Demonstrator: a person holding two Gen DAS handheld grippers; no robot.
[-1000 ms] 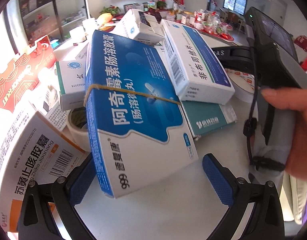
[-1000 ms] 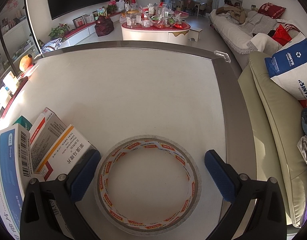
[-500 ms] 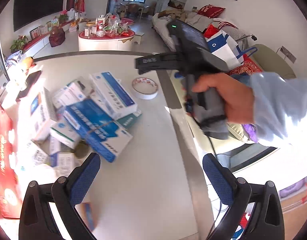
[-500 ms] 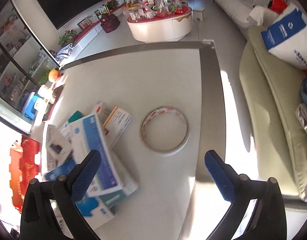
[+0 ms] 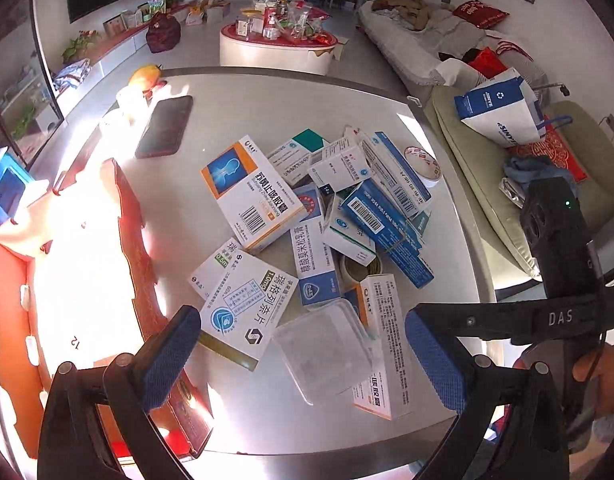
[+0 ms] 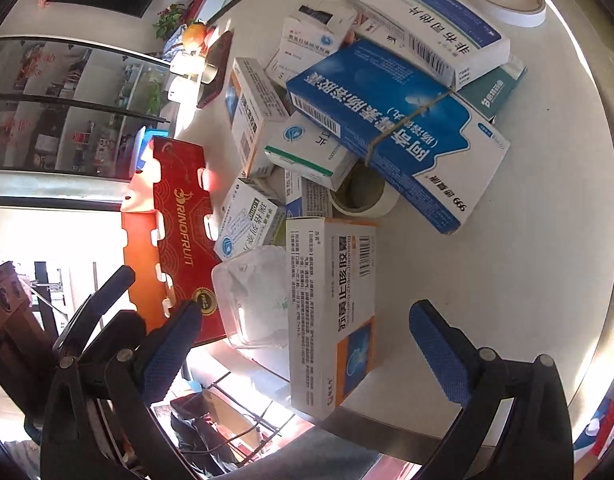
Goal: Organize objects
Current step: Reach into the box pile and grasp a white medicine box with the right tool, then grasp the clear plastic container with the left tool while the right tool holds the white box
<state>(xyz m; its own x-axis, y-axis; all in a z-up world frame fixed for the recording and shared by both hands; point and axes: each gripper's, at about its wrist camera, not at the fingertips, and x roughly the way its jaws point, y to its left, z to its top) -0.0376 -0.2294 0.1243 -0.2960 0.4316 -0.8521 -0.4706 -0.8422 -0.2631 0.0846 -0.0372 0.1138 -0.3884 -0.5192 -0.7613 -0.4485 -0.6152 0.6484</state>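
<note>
We hold the left gripper (image 5: 303,350) above the near edge of a white table (image 5: 447,248), its blue-padded jaws spread wide with nothing between them. Below lies a loose heap of medicine boxes (image 5: 323,216), jumbled and overlapping at all angles near the middle of the table. An orange-and-white box (image 5: 253,192) tops the heap's left side; a long blue box bound with a rubber band (image 6: 399,128) leans across its right, partly covering a small roll of tape (image 6: 363,196). A clear plastic container (image 5: 327,352) sits at the near edge of the heap, just beside a white-and-orange carton (image 6: 331,312) that lies flat. A second tape ring (image 5: 423,164) rests on the heap's far side, just beside a blue-and-white box. A dark phone (image 5: 165,126) lies apart at the table's far left, and a red fruit carton (image 6: 171,232) stands open along the left edge, washed out by sunlight. Our right gripper (image 6: 307,344) hovers low over the white-and-orange carton, jaws equally wide and holding nothing. In the left wrist view its black body (image 5: 559,248) shows at right, gripped by a hand (image 5: 599,364). A pale sofa (image 5: 487,168) runs alongside the table.
</note>
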